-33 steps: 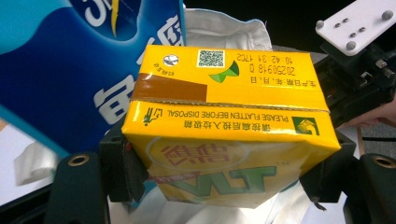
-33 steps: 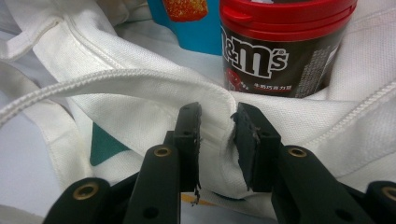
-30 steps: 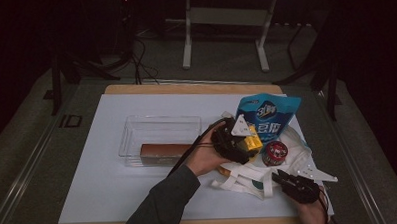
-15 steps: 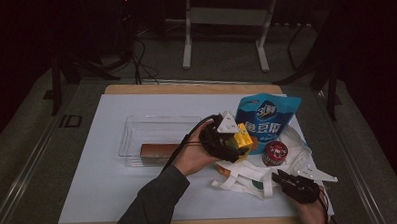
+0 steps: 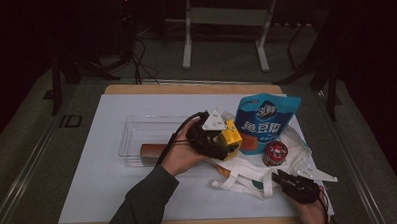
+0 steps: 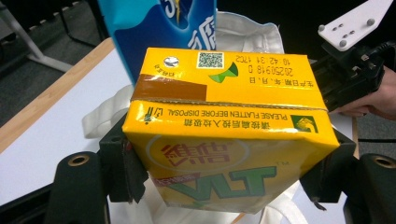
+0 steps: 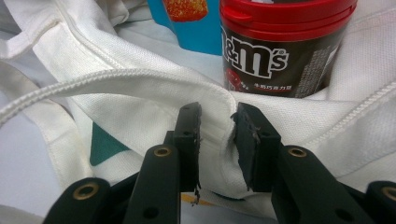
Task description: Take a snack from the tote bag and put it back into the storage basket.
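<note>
The left tongs [image 5: 226,140], clamped on a yellow drink carton [image 5: 232,136], have carried it from the white tote bag [image 5: 248,173] toward the clear tray [image 5: 137,131], while the right tongs [image 7: 217,126] pinch the bag's rim.

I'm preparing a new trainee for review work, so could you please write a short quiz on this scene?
1. True or false: the left gripper is clamped on the yellow drink carton.
2. What do the jaws of the right gripper pinch? A) the white cloth bag B) the red-lidded candy jar C) the blue pouch
3. What lies in the clear tray?

Key: 1. True; the carton sits between both pads. 2. A; a fold of the bag's edge is between the jaws, with the jar standing behind. 3. A brown bar-shaped box.
</note>
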### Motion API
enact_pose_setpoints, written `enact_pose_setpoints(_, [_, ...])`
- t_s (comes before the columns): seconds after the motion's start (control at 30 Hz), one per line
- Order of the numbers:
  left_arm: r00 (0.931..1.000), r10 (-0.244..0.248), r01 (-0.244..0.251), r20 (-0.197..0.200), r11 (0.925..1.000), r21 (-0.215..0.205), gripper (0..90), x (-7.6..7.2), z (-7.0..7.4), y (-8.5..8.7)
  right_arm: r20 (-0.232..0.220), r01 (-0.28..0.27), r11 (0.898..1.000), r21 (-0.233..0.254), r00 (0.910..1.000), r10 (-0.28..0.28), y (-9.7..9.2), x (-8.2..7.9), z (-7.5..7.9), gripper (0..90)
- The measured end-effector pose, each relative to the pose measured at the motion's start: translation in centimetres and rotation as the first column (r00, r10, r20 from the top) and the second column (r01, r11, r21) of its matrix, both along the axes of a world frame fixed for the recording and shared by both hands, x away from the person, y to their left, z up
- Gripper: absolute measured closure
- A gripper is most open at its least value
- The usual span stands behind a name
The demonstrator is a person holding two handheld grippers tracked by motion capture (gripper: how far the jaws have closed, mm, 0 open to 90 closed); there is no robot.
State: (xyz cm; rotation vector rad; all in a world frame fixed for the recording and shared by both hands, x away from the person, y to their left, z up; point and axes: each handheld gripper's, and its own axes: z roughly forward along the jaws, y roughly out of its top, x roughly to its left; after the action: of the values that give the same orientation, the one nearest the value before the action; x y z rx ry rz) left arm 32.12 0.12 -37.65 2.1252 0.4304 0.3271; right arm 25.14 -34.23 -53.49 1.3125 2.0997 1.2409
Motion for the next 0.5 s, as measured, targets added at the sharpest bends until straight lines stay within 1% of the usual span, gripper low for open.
enact_pose_setpoints(0.13, [1.0000,0.009,-0.009,0.002,1.0000,0.002,28.7,0.0,0.0,0.6,0.001,0.000,1.000,0.000,1.0000,0.000,0.0,0.0,0.0,70.5])
enact_pose_setpoints(0.27, [0.9997,0.014,-0.014,0.022,0.9999,0.006,28.7,-0.1,0.2,1.4,0.000,0.000,1.000,0.001,1.0000,0.000,0.0,0.0,0.0,70.5])
enact_pose_setpoints(0.5, [0.9980,0.057,-0.057,0.026,0.9983,0.013,28.7,0.3,0.3,2.9,0.000,0.000,1.000,0.000,1.0000,0.000,0.0,0.0,0.0,70.4])
